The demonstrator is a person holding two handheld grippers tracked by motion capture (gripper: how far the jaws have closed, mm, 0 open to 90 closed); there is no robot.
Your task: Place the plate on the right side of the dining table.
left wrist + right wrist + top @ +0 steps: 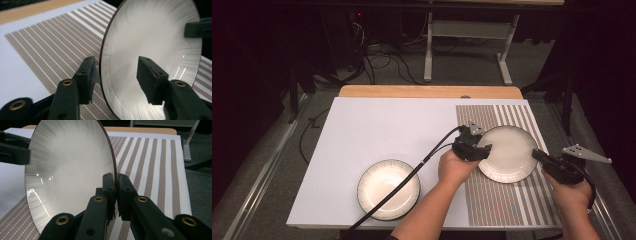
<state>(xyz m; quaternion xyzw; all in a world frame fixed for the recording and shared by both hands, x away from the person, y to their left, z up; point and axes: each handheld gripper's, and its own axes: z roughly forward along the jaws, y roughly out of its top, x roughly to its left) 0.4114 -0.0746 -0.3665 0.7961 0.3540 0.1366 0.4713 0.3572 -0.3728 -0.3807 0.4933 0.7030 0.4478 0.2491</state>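
Observation:
A white plate [507, 150] with a dark rim lies over the striped placemat [512, 205] at the right of the table. My right gripper [537, 154] is shut on the plate's right rim; in the right gripper view [116, 187] both jaws pinch the thin edge of the plate [72, 165]. At the plate's left rim is my left gripper [482, 150]. In the left gripper view [117, 75] its jaws stand apart with the rim of the plate [155, 37] between them, one jaw under it and one over its face, and a gap shows at the upper pad.
A second white plate [388, 189] sits on the white board [387, 125] near the front edge, with the left gripper's cable lying across it. A wooden table edge [427, 91] runs along the back. A metal stand [467, 45] and cables are on the floor beyond.

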